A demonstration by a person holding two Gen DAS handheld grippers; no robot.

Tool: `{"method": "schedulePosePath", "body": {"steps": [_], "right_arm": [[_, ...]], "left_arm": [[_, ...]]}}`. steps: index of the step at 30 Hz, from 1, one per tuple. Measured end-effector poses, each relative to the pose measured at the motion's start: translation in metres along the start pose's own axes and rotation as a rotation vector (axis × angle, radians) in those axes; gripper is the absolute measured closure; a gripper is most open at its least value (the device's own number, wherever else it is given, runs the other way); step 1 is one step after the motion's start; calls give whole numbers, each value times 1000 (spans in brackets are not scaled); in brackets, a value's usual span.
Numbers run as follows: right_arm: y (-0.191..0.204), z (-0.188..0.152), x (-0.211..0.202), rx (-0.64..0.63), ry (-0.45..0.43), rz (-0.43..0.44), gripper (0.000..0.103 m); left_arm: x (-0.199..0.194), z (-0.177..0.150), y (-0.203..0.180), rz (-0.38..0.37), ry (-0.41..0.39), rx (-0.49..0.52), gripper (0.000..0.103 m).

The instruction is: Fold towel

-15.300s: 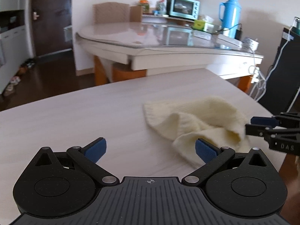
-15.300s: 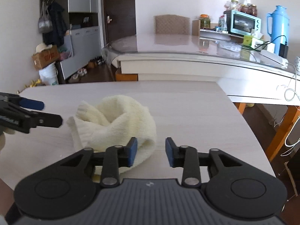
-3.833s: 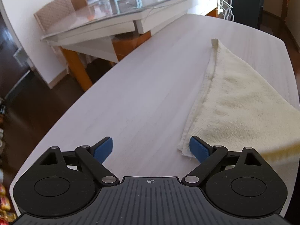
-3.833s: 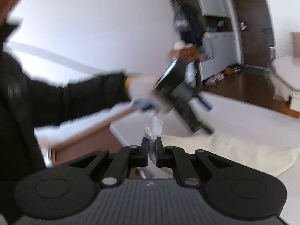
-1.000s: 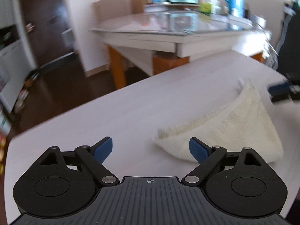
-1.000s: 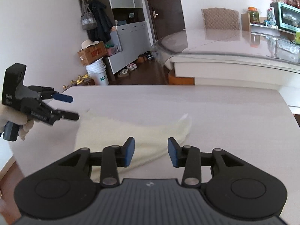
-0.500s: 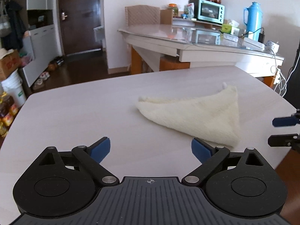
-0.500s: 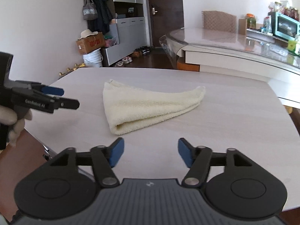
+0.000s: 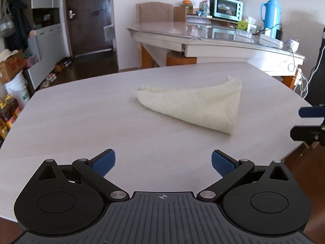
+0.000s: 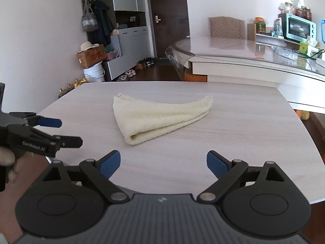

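The towel (image 9: pixel 195 104) is lying folded into a rough triangle near the middle of the pale wooden table (image 9: pixel 81 122), and nothing is touching it. Both tools are being held back at the near edge with their jaws spread wide and nothing gripped: the left gripper (image 9: pixel 163 160) is being kept low over the near-left part of the table, and the right gripper (image 10: pixel 163 160) is being held at the near edge further right. From the left gripper the towel is lying ahead and slightly to the right, well apart from the fingertips; from the right gripper it is lying ahead and slightly to the left, its nearest rounded corner (image 10: pixel 132 140) being pointed toward the fingers. The long axis is running from that near corner toward the far right tip in the right wrist view, with a second tip being shown at the far left. The right gripper is judged to be a little nearer to the near corner, though the difference is small. The cloth is looking cream-coloured, thick and fluffy, with stacked layers being shown along the doubled near-right edge. The fold is judged to be largely done; any further move would be turning on reaching forward to that near corner.
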State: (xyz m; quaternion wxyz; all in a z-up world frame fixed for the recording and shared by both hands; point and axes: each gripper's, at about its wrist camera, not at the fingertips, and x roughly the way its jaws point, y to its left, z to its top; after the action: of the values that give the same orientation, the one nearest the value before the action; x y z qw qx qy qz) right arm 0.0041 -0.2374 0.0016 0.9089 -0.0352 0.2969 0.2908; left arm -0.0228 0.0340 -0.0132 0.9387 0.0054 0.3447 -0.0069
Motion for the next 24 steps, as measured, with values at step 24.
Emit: {"method": "schedulePosePath", "body": {"steps": [24], "right_arm": [[2, 1, 1, -17, 2, 3, 10]], "left_arm": [[-2, 3, -10, -17, 0, 15, 0]]}}
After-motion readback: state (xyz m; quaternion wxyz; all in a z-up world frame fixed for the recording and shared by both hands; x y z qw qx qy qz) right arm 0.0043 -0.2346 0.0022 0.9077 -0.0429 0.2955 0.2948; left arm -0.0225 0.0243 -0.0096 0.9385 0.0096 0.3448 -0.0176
